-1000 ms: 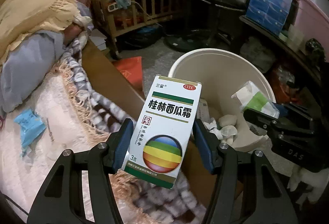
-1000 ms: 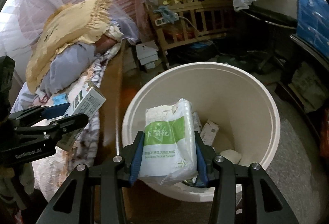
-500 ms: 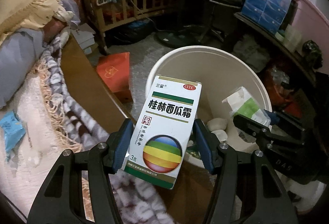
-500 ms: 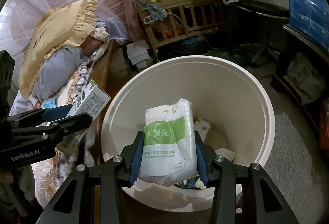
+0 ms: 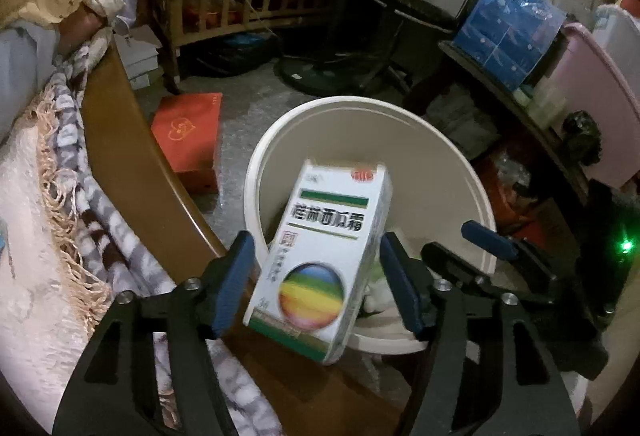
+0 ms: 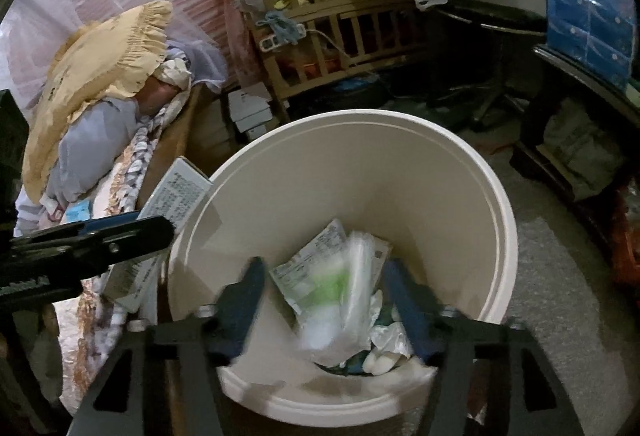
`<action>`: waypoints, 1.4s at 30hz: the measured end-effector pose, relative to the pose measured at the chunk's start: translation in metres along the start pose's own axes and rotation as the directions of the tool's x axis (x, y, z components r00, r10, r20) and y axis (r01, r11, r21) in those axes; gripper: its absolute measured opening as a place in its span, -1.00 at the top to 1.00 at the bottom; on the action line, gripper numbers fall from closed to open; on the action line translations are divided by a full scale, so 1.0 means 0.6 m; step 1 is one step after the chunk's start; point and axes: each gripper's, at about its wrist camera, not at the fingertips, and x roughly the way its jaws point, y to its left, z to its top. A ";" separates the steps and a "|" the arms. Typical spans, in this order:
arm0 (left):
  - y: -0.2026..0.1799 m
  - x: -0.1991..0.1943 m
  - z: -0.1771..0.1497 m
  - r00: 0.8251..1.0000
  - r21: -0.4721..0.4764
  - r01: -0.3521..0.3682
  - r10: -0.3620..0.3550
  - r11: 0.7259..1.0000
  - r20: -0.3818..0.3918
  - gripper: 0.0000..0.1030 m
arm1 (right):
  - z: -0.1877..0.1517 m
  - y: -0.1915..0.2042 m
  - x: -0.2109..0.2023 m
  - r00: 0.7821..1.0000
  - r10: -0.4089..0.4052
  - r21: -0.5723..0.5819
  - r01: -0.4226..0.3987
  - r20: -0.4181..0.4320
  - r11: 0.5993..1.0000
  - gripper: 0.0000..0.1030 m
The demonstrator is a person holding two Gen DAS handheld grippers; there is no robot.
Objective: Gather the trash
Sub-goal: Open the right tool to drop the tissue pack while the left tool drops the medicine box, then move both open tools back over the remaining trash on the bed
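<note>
Over the cream waste bin (image 6: 472, 172) beside the bed (image 5: 36, 244), both hand-held grippers have just been opening. The right hand-held gripper (image 6: 324, 300) is released: its blue pads stand clear of the tissue pack (image 6: 336, 300), which is blurred and tipped between them, already inside the bin mouth and above the scraps at the bottom. The left hand-held gripper (image 5: 316, 276) is also loosened; gaps show on both sides of the medicine box (image 5: 324, 260), so the pads no longer press it. The box sits between the jaws with its long axis pointing away from the gripper and leaning toward the bin (image 5: 440, 164), its top end over the near-left part of the rim, its lower end above the wooden bed frame (image 5: 132, 172). That is the relation that matters: the bin lies straight ahead and below, and the box looks only partly over it, so it may clip the rim. The box is white card with green bands, dark characters and a rainbow ball; the pack is clear plastic with a green label
</note>
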 end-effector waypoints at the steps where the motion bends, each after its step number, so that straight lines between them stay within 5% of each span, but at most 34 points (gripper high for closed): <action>1: 0.002 -0.003 0.000 1.000 -0.006 0.007 -0.007 1.000 0.003 -0.29 | 0.000 0.000 0.000 1.000 0.004 0.002 -0.004 0.001 1.000 -0.36; 7: 0.012 -0.019 -0.003 1.000 -0.011 0.005 -0.005 1.000 0.006 -0.29 | -0.004 0.008 0.005 1.000 0.017 -0.008 -0.017 -0.019 1.000 -0.36; 15: 0.053 -0.057 -0.025 0.992 0.007 -0.123 0.123 0.992 0.037 -0.29 | -0.007 0.034 -0.001 0.999 0.041 -0.030 -0.041 -0.019 0.999 -0.36; 29: 0.157 -0.140 -0.068 0.963 -0.035 -0.257 0.259 0.966 0.077 -0.29 | -0.010 0.168 -0.005 0.991 0.129 -0.145 -0.134 -0.043 0.980 -0.38; 42: 0.336 -0.224 -0.139 0.940 -0.197 -0.323 0.339 0.926 0.050 -0.29 | -0.031 0.338 0.033 0.961 0.239 -0.288 -0.271 -0.143 0.918 -0.44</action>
